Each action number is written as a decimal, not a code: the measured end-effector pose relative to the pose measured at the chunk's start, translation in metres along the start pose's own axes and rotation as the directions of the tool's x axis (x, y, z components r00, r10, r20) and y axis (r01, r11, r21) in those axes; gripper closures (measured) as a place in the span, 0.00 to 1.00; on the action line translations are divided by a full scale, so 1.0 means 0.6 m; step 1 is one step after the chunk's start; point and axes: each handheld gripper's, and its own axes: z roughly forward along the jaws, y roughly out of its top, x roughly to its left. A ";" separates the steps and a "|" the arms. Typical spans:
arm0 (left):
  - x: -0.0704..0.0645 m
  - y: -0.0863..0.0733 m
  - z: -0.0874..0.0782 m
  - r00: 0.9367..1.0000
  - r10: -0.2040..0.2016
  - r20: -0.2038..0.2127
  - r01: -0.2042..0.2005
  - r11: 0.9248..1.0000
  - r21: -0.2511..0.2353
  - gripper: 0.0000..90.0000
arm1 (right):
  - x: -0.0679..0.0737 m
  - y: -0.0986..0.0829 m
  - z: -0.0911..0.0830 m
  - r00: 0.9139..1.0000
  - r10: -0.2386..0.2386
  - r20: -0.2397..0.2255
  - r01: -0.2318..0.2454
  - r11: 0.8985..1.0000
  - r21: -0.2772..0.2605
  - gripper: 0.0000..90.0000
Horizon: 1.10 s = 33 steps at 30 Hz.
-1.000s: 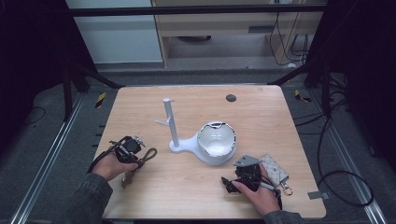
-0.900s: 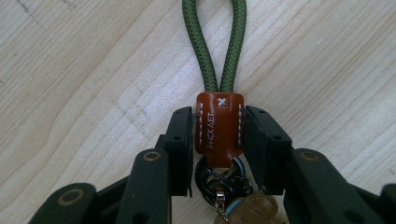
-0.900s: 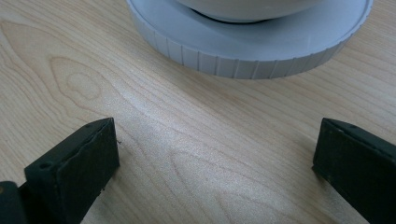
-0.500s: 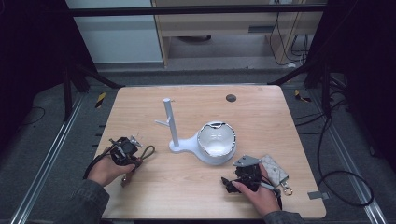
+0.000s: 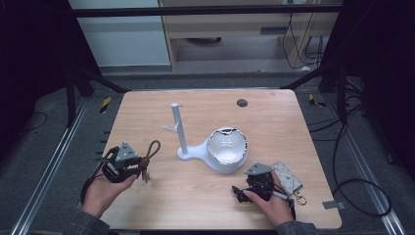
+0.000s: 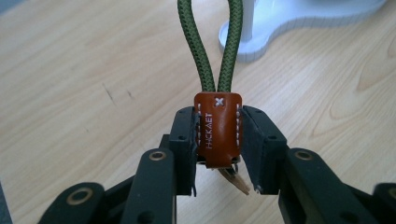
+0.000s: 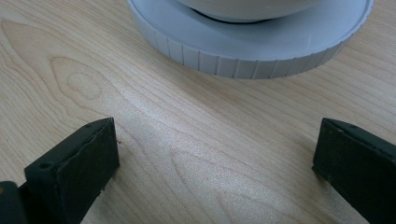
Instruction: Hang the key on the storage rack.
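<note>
Left gripper (image 6: 217, 154) is pinching the keychain's brown leather tab (image 6: 217, 133), green cord loop (image 6: 215, 44) pointing at the white hook stand (image 5: 180, 134). Hanging it isn't happening yet, I'm guessing. Right gripper (image 7: 215, 158) is idling on the worktop (image 5: 293, 122), fingers wide.

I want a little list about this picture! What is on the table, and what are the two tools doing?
table: light wooden table
middle: white plastic stand with an upright post and a round white bowl on its base
left tool: shut on a brown leather tab joined to a green cord loop
right tool: open, holding nothing, low over the table near the stand's base
beside right hand: grey pouch with a metal clip
far edge: small dark round disc
</note>
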 end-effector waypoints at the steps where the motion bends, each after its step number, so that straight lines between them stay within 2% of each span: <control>1: -0.002 0.001 -0.002 1.000 -0.004 -0.005 0.004 1.000 -0.010 0.73 | 0.000 0.000 0.000 1.000 0.001 -0.002 -0.001 1.000 0.000 0.00; 10: -0.014 0.010 -0.009 1.000 -0.007 -0.013 0.007 0.998 -0.061 0.73 | 0.000 0.000 0.000 1.000 0.003 -0.005 -0.003 1.000 0.000 0.00; 17: -0.028 0.020 -0.017 1.000 -0.008 -0.013 0.007 0.993 -0.114 0.73 | 0.000 0.000 0.000 1.000 0.002 -0.005 -0.002 1.000 0.000 0.00; 24: -0.045 0.031 -0.029 1.000 -0.011 -0.014 0.008 0.984 -0.179 0.73 | 0.000 0.000 0.000 1.000 0.004 -0.005 -0.004 1.000 0.001 0.00; 27: -0.052 0.039 -0.032 1.000 0.007 -0.019 -0.011 0.979 -0.204 0.73 | 0.000 0.000 0.000 1.000 0.003 -0.005 -0.003 1.000 0.000 0.00; 31: -0.061 0.048 -0.034 1.000 0.005 -0.007 -0.006 0.977 -0.215 0.73 | 0.000 0.000 0.000 1.000 0.003 -0.005 -0.003 1.000 0.000 0.00; 33: -0.063 0.052 -0.035 1.000 0.015 -0.016 -0.018 0.973 -0.231 0.73 | 0.000 0.000 0.000 1.000 0.004 -0.005 -0.004 1.000 0.001 0.00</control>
